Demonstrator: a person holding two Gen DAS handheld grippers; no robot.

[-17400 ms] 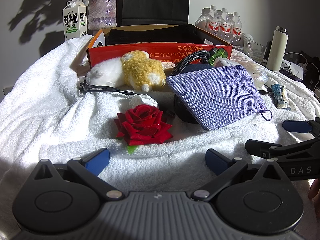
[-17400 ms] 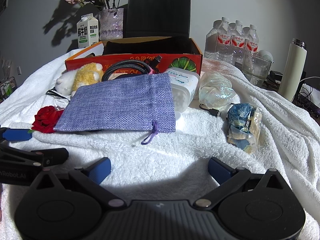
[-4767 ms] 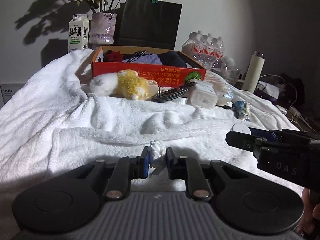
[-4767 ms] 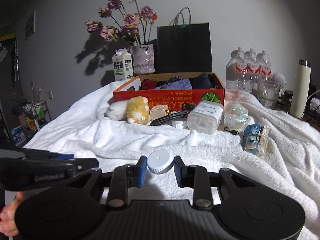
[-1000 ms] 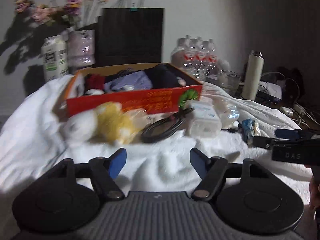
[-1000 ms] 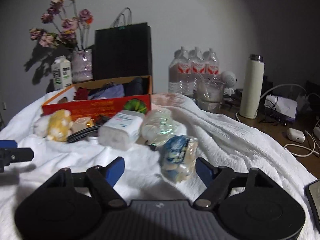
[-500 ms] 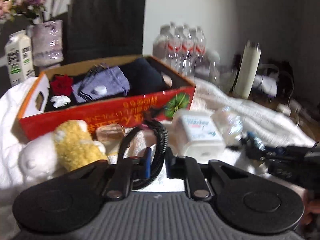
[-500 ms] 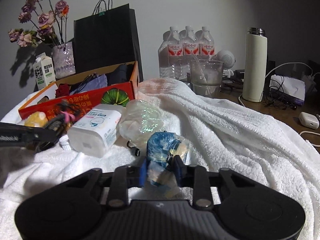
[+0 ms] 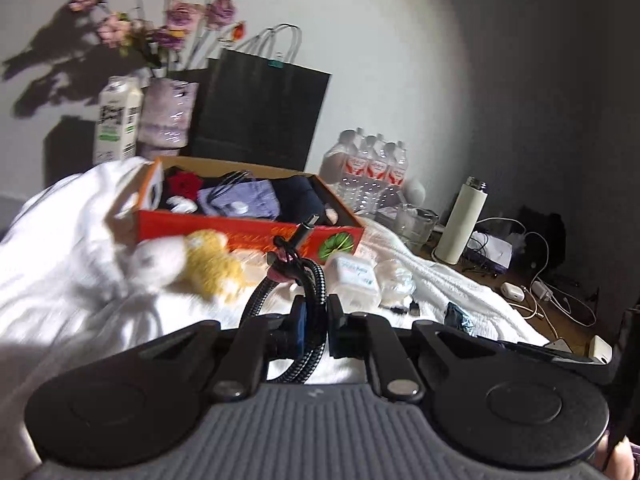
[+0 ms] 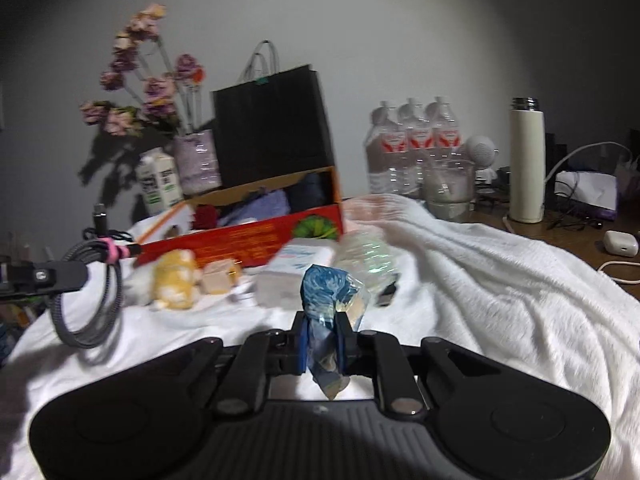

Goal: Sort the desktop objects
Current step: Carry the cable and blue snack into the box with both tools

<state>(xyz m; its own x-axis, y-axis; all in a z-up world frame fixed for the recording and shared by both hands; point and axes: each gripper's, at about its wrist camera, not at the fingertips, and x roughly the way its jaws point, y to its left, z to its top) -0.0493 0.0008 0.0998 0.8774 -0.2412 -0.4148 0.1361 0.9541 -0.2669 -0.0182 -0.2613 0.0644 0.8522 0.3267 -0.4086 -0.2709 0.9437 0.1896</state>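
My left gripper is shut on a coiled black braided cable, which hangs lifted off the white towel. The right gripper holds a blue and clear crinkled packet; its jaws are closing tight with the pads pressing on it. In the right wrist view, the left gripper carries the cable at the far left. Behind stands the orange box, holding a red rose, a purple pouch and dark cloth. A yellow and white plush toy, a white container and clear crumpled plastic lie before it.
A black paper bag, a vase of flowers and a milk carton stand behind the box. Water bottles, a glass jug, a white flask, chargers and an earbud case crowd the wooden desk at right.
Both grippers went from open to shut, the left on the cable and the right on the packet. Both things have since been lifted off the towel and drawn back from the box.
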